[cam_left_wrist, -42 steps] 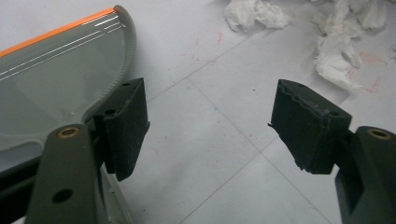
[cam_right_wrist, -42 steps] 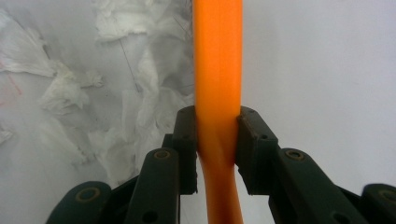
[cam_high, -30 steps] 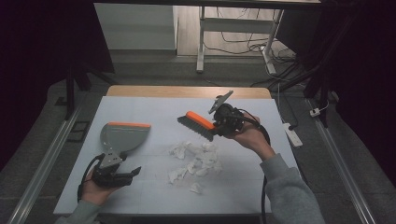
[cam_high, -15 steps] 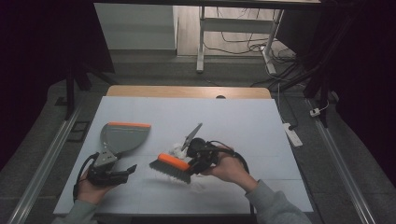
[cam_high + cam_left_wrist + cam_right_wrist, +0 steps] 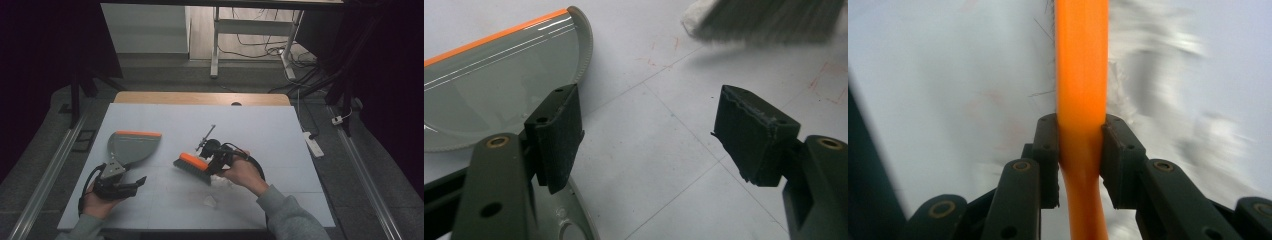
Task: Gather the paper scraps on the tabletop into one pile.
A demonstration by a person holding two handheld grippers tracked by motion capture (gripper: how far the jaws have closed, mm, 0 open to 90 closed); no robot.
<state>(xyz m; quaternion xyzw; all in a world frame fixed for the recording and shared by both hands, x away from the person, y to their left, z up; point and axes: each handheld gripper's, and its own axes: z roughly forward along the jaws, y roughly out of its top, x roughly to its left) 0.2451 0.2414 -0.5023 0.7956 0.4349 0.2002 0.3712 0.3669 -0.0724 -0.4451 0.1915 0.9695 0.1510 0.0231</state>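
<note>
In the high view, a person is sitting at a pale table [image 5: 150,115] with a gripper in each hand. The right gripper [image 5: 212,157] is holding an orange-backed hand brush [image 5: 192,166] near the middle of the table, its dark bristles resting on the surface. Scraps of white paper [image 5: 210,201] are lying just beside and below the brush, on the side toward the person. The left gripper [image 5: 120,184] is resting low at the near left, its front lying over the handle end of a grey dustpan [image 5: 131,147] with an orange front lip; the pan is pointing away from the person and sitting well apart from the brush.

In the left gripper view, the two black jaws are standing wide apart with bare table between them. The dustpan [image 5: 489,95] is lying at the left, its handle running beneath the left jaw without being pinched. The brush bristles [image 5: 769,20] are showing blurred at the top right, with a white paper scrap [image 5: 694,17] at their edge.

In the right gripper view, the jaws are clamping tight on the orange brush handle [image 5: 1081,100], which is running straight up between the pads. Blurred white paper scraps [image 5: 1168,55] are lying to the right of it on the table.
</note>
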